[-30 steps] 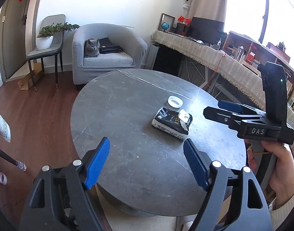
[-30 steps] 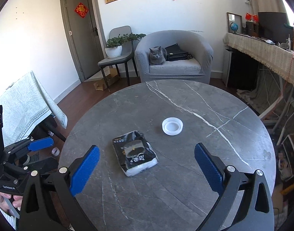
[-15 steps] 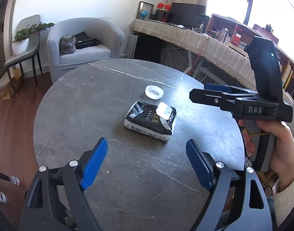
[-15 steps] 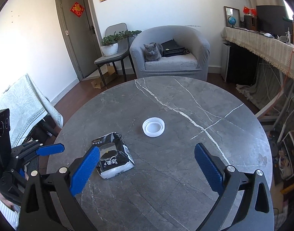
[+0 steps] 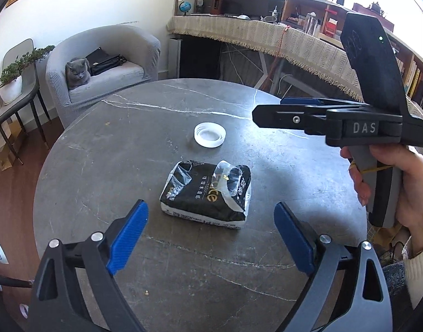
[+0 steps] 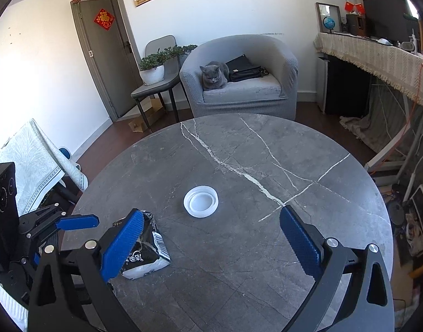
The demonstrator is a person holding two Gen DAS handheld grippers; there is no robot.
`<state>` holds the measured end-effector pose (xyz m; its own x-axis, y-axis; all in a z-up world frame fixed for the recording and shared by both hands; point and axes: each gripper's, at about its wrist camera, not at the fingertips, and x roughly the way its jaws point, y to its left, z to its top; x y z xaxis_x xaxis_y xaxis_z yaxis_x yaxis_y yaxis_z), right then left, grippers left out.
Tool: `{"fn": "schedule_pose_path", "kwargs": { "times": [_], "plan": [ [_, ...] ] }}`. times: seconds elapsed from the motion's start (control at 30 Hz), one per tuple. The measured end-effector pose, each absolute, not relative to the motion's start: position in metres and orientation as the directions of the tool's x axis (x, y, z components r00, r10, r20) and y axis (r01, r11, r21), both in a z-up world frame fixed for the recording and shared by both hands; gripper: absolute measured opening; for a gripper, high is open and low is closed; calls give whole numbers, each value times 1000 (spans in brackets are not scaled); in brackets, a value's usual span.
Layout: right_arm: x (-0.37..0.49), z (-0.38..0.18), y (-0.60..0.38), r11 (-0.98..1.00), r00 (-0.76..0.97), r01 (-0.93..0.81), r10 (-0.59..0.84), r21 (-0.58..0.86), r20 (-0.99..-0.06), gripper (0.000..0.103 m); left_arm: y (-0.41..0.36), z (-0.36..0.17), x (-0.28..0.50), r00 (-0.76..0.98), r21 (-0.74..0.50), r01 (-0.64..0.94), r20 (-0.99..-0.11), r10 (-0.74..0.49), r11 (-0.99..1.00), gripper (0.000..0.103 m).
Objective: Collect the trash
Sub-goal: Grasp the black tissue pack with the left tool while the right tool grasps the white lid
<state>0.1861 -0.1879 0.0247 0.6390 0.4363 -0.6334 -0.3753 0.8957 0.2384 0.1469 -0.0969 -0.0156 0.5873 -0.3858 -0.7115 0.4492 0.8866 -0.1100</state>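
Right now both grippers hover over the round table (image 6: 308, 149), nothing held. Left gripper (image 5: 210, 228) is spread wide and its jaws are opening further, lined up on the torn black tissue pack (image 5: 207, 193), which lies flat near my edge of the table. The pack sits ahead of the fingertips, not yet between them. Right gripper (image 6: 211, 231) is also spread, empty, aimed at the white plastic lid (image 6: 200, 201) lying near the table's middle, apart from the pack.

Risks as I see them:
- Pack is soft and already ripped open on top. Closing on the loose film could grab only wrapper, and the tissue block could slide out.
- Pack looks wide for the jaws. Coming in skewed may push it along the smooth stone instead of straddling it.
- Lid is low and flat. Fingers may scrape the table or flick it away.
- The grippers are working close together. From the right camera its left finger already overlaps the pack, so a clash is possible.
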Motion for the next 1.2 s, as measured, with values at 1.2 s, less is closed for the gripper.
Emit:
{"fn": "schedule_pose_path", "kwargs": {
  "times": [1.2],
  "plan": [
    [186,-1,-199,895,568,-397,412,201,-713,98,-79,-23,183,614,-242,304,-690,-384,921,67]
  ]
}}
